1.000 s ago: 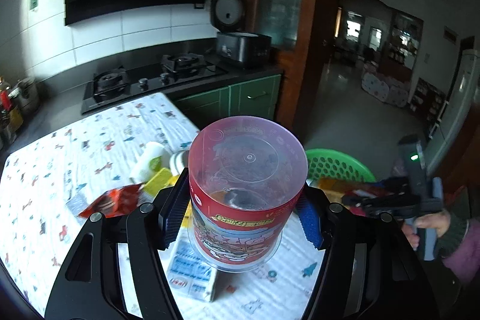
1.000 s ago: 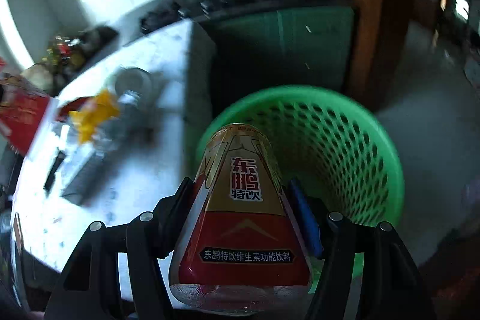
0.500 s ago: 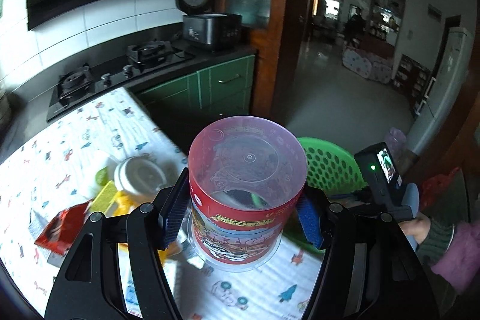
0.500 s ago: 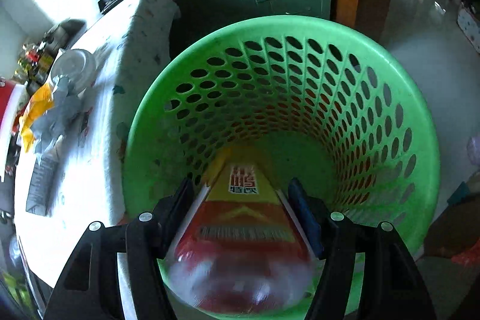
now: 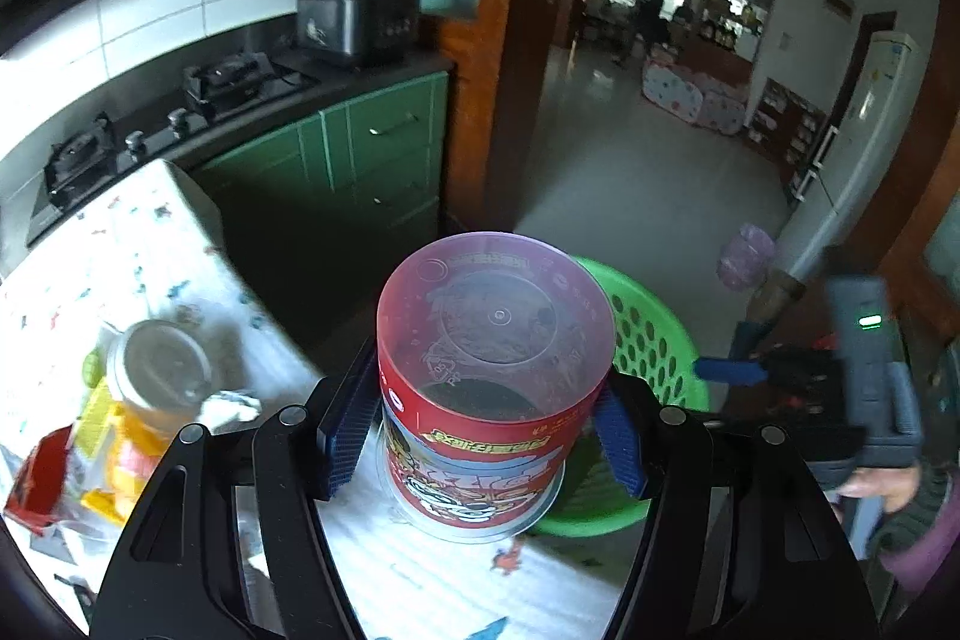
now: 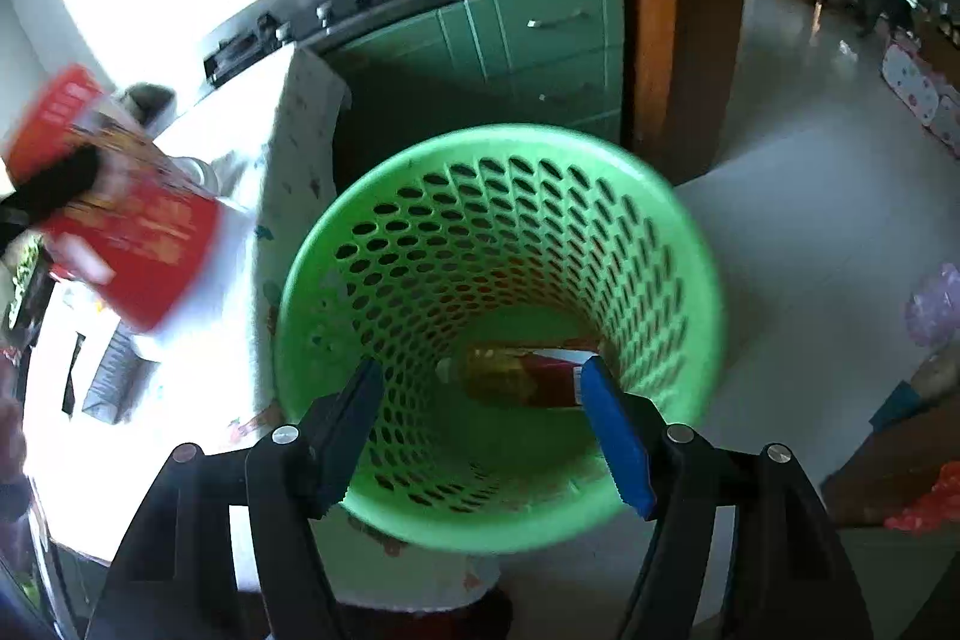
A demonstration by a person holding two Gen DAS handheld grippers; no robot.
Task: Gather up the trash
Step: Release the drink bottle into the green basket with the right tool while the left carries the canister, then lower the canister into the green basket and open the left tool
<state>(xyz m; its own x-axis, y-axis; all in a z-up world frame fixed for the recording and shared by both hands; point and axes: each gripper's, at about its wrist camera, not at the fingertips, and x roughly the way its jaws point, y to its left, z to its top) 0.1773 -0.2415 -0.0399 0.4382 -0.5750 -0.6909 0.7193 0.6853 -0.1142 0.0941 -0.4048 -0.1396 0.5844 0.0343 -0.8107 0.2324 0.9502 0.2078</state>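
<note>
The left gripper [image 5: 486,436] clamps a red tub with a clear lid [image 5: 489,376] above the patterned table's [image 5: 420,574] edge, beside a green basket [image 6: 678,244]. The right gripper [image 6: 483,430] hangs over the basket, jaws apart and empty; a bottle [image 6: 516,379] lies at the bottom.

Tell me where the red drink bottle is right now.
In the right wrist view, the red drink bottle lies on its side at the bottom of the green basket, beside the table's edge.

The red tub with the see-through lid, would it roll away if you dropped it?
Probably: the red tub is round, so on its side it could roll. It looks rigid, keeping its shape between the left gripper's fingers. Likely light, maybe empty.
</note>
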